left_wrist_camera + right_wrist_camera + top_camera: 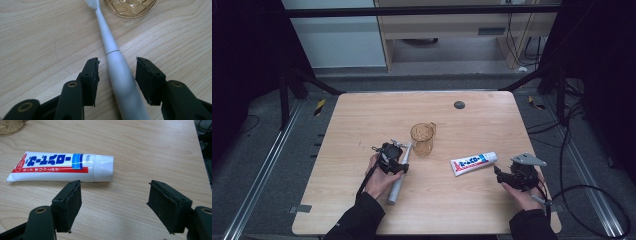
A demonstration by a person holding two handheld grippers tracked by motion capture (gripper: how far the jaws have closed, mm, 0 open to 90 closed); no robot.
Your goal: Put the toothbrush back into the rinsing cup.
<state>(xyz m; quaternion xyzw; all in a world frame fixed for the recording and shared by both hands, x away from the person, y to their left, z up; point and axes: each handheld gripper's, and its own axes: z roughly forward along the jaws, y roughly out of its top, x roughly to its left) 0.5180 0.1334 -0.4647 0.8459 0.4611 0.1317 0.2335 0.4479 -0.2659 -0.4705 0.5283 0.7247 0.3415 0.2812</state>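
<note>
Left gripper (117,67) jaws part-open, seemingly touching nothing; right gripper (115,195) jaws wide, low and level.

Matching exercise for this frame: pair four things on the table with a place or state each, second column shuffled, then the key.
Things:
1. toothbrush
2. toothpaste tube
3. amber cup
4. right gripper

Places or states:
A. standing upright just beyond the brush head
B. lying flat between the left gripper's jaws, not yet pressed
C. jaws wide open with bare table between them
D. lying flat, cap end nearest the right gripper

Pairs: 1-B, 2-D, 3-A, 4-C
</note>
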